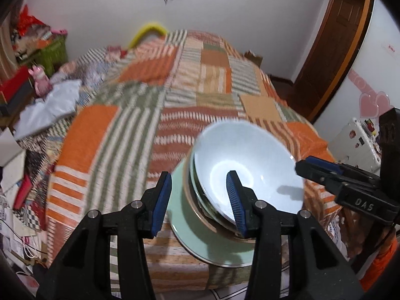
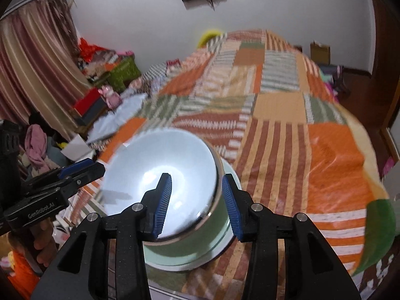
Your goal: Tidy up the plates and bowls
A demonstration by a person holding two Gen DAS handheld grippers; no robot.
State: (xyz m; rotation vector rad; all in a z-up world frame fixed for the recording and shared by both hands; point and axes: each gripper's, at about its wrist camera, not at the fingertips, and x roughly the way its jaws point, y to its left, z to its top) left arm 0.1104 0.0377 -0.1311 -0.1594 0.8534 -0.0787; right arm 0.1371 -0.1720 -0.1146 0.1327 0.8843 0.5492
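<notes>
The stack stands at the near edge of the bed [image 1: 140, 130]: a pale green plate [image 1: 190, 235] at the bottom, and on it nested bowls, the uppermost a white bowl [image 1: 250, 165] tilted away from the left wrist camera's side.

In the left wrist view, lower centre of the frame, the left gripper [image 1: 200, 202] straddles the stack's left rim: one blue finger lies outside over the plate, the other inside the white bowl. The gap is moderate, and neither pad visibly presses on the rim, so nothing is held.

In the right wrist view the white bowl [image 2: 160, 172] sits centre-left and the right gripper [image 2: 197, 205] straddles its right rim, one finger inside, one outside over the plate [image 2: 225, 232] (blur hides any contact). Its fingers are likewise part-open and hold nothing.

Judgement: both hands are equally near, on opposite rims. The rim runs between each pair of fingers, so a close would pinch it.
</notes>
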